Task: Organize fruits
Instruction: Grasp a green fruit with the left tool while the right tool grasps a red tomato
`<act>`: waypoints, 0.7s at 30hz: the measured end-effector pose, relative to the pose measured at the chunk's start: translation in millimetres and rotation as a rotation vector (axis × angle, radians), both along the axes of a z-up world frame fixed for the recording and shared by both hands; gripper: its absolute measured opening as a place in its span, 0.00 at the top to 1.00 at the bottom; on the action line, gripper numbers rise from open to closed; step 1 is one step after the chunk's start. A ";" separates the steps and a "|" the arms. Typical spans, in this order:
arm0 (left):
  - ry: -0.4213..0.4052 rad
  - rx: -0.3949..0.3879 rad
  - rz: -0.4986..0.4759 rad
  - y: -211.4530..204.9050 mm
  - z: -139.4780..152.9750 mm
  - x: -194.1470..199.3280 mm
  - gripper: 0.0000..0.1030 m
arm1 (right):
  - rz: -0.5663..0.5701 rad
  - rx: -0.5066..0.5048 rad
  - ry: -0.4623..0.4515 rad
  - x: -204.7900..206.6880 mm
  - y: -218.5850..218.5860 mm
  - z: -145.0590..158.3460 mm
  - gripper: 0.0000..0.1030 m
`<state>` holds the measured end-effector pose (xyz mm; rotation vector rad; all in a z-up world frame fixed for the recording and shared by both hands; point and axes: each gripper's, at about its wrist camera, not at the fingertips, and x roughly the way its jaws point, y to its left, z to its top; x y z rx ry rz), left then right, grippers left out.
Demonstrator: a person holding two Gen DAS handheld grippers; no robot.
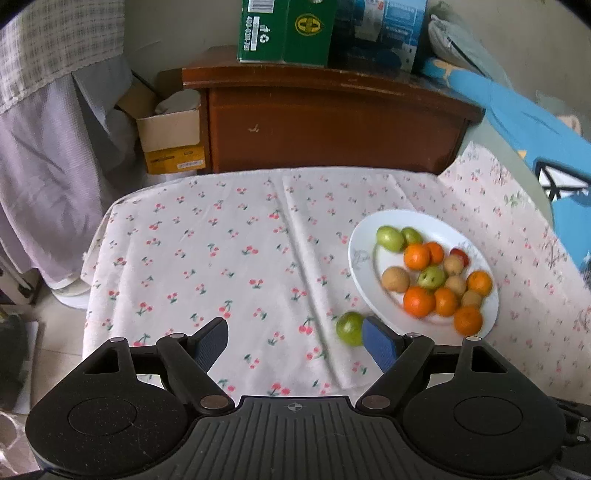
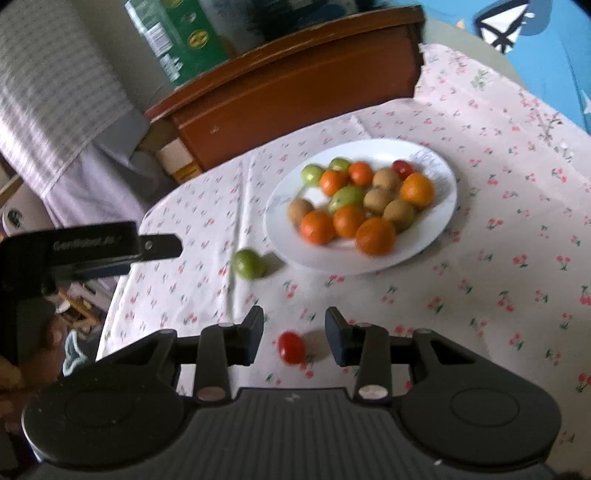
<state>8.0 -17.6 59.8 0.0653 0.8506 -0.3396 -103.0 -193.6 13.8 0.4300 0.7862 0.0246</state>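
A white plate [image 1: 360,258] [image 2: 439,221] holds several oranges, green fruits, brown fruits and a red tomato. A loose green fruit [image 1: 349,328] [image 2: 248,263] lies on the cherry-print cloth just left of the plate. My left gripper [image 1: 295,338] is open and empty; its right finger pad [image 1: 378,345] is next to the green fruit. A small red tomato [image 2: 291,347] lies on the cloth between the fingers of my right gripper [image 2: 294,332], which is open and not touching it. The left gripper's body [image 2: 88,247] shows at the left of the right wrist view.
The table [image 1: 221,258] is covered by a cherry-print cloth. Behind it stands a brown wooden cabinet [image 1: 325,122] with a green box [image 1: 284,29] on top. A cardboard box [image 1: 170,136] sits on the floor at the left. Blue fabric [image 1: 535,129] lies at the right.
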 end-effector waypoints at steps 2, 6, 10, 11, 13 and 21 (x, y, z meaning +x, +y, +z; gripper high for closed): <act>0.009 0.012 0.002 2.0 -4.1 -1.4 0.21 | 0.022 -0.012 0.006 -1.3 5.9 -3.5 0.63; 0.028 0.027 -0.007 3.1 -11.3 -0.8 0.21 | 0.067 -0.063 0.013 -1.4 17.8 -9.3 0.63; 0.036 0.051 -0.008 2.8 -18.8 0.1 0.21 | 0.080 -0.102 0.021 0.6 23.6 -14.6 0.63; 0.039 0.055 -0.008 2.7 -20.3 0.4 0.21 | 0.082 -0.108 0.022 1.3 24.3 -15.7 0.63; 0.045 0.059 -0.010 2.3 -23.5 1.5 0.21 | 0.088 -0.114 0.027 2.6 25.5 -18.0 0.63; 0.034 0.041 -0.035 -4.1 -28.4 2.5 0.21 | 0.107 -0.195 0.021 5.4 34.5 -24.7 0.68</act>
